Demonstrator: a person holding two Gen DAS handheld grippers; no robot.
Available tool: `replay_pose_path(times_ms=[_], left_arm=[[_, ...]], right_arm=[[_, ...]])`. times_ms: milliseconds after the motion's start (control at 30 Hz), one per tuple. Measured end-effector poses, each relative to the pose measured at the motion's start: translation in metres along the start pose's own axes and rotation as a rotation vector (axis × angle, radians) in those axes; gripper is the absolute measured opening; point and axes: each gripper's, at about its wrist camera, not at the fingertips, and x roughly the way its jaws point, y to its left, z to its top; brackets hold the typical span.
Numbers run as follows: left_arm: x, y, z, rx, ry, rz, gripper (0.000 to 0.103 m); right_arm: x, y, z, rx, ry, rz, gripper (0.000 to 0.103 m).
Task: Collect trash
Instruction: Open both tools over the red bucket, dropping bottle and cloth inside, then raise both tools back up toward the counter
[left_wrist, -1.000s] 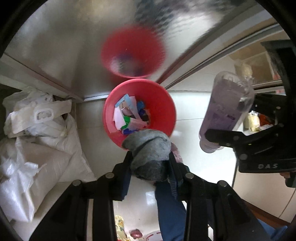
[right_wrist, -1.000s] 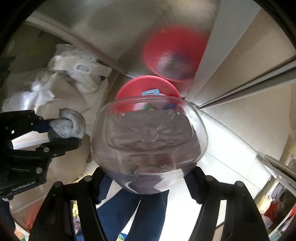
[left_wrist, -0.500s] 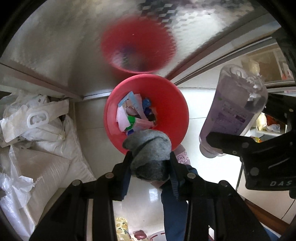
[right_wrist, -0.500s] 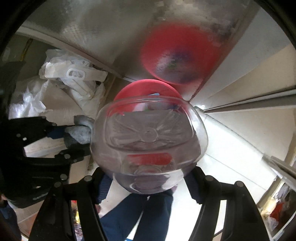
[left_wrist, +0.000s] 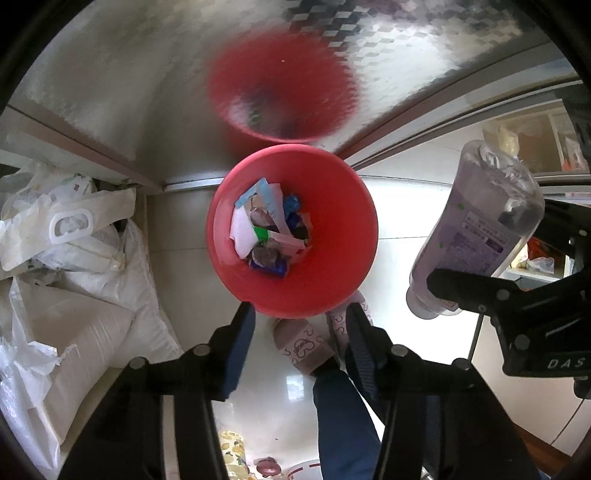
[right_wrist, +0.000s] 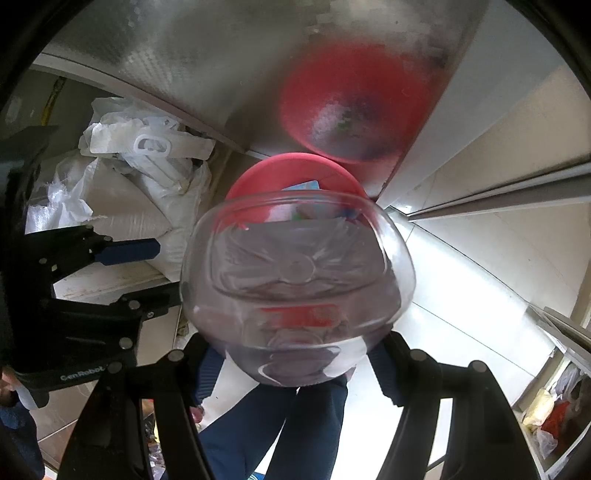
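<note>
Stainless, dimple-patterned metal panel (left_wrist: 147, 92) fills the upper field of both views and carries a blurred red reflection of the bin below it. White woven sacks and plastic bags (left_wrist: 66, 295) are heaped on the pale tiled floor (left_wrist: 399, 221) against the panel, at the left of both views.

Red round plastic waste bin (left_wrist: 291, 230) stands on the floor at the foot of the panel. It holds mixed trash (left_wrist: 271, 230): white paper, blue and green wrappers, and a dark crumpled piece near the bottom.

Clear, crushed plastic bottle with a purple label (left_wrist: 476, 229) is clamped near its cap end in the right hand-held gripper (right_wrist: 295, 354), its base pointing down toward the floor. In the left wrist view it hangs to the right of the bin, apart from the rim; in the right wrist view its base covers most of the bin.

Left hand-held gripper (left_wrist: 297, 332) points down over the bin's near rim. Its jaws have just been opening and now stand apart with nothing between them.

Blue trouser legs (right_wrist: 258, 435) and a pinkish patterned slipper (left_wrist: 306, 345) of the person show just beside the bin.
</note>
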Motion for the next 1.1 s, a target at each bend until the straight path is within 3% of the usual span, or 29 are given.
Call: replay_pose_path(times_ms=[200,233,267,333,567,667,933,1100], left_arm=[[-0.010,0.003,-0.007,-0.031,-0.019,-0.023,0.050],[-0.012,0.004,-0.009,-0.038,-0.023,-0.026,0.061],[-0.013,0.003,-0.012,-0.042,-0.023,-0.029,0.064],[-0.014,0.001,-0.017,-0.041,-0.020,-0.028,0.065],[-0.019,-0.002,-0.032,-0.014,-0.025,0.028,0.065],[-0.030,0.000,-0.037,-0.026,-0.044,0.034,0.078],[-0.093,-0.016,-0.050,-0.043,-0.103,0.068,0.080],[-0.156,-0.040,-0.068,-0.048,-0.122,0.102,0.084]], right_arm=[[-0.001,0.002,0.001,0.003,-0.006,0.016,0.067],[-0.001,0.003,0.001,0.005,-0.006,0.019,0.067],[-0.001,0.003,0.000,0.005,-0.006,0.019,0.071],[-0.004,0.005,-0.001,0.003,-0.018,0.026,0.080],[-0.013,0.010,-0.003,-0.006,-0.046,0.012,0.080],[-0.021,0.011,-0.008,-0.012,-0.052,0.009,0.080],[-0.071,0.020,-0.030,-0.026,-0.068,-0.009,0.081],[-0.132,0.035,-0.045,-0.009,-0.110,-0.055,0.081]])
